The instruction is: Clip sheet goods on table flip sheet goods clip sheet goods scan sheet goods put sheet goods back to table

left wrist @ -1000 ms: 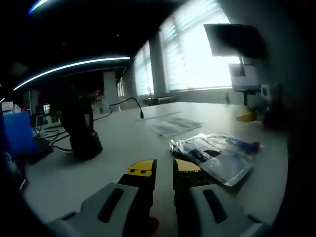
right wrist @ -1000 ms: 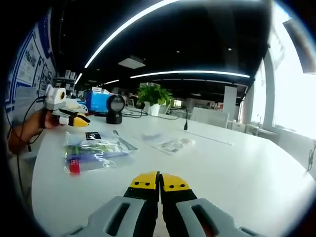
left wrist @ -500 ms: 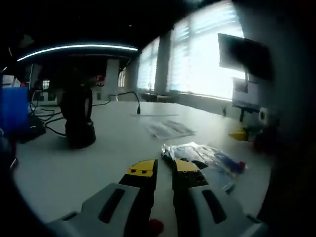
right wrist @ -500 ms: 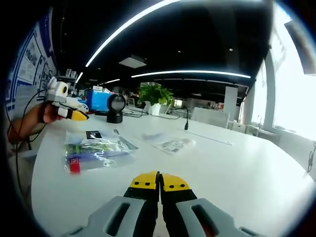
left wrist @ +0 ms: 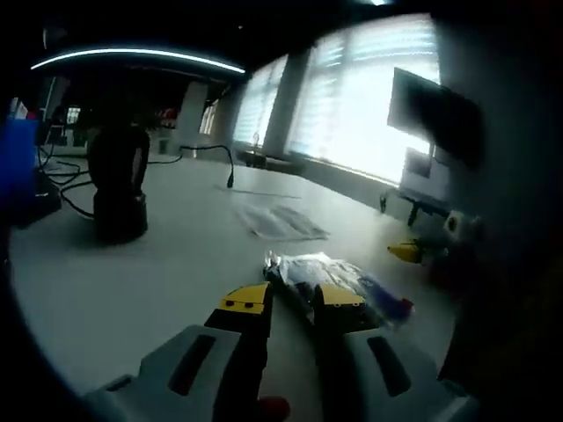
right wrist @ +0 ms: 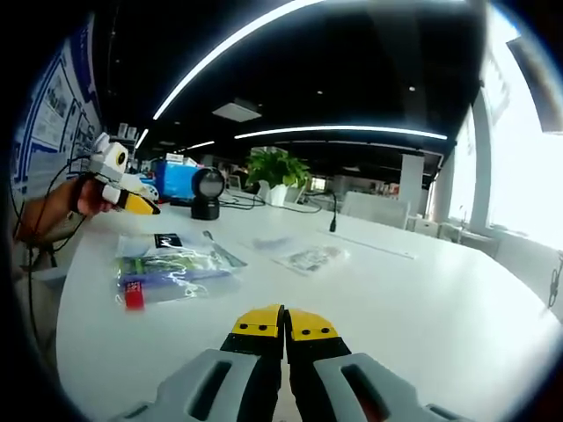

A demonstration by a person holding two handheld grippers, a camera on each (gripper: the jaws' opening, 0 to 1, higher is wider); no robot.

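A clear plastic packet (left wrist: 343,280) with blue and red contents lies flat on the white table (left wrist: 158,281). My left gripper (left wrist: 292,299) is open with a modest gap, and its yellow tips sit just short of the packet's near corner. In the right gripper view the same packet (right wrist: 171,268) lies at the left. The left gripper (right wrist: 127,200) hovers beyond it, held by a hand (right wrist: 57,215). My right gripper (right wrist: 283,323) is shut with nothing in it, low over bare table. Its yellow tip also shows as the right gripper (left wrist: 415,252) in the left gripper view.
A black stand scanner (left wrist: 117,189) with a cable stands on the table, seen again as the scanner (right wrist: 207,193) beside a blue box (right wrist: 176,180) and a potted plant (right wrist: 277,169). A printed paper sheet (left wrist: 280,221) lies beyond the packet. A gooseneck microphone (right wrist: 332,215) stands further back.
My left gripper has come closer to the packet's corner and its jaws have spread a little wider. The right gripper and the packet have stayed still.
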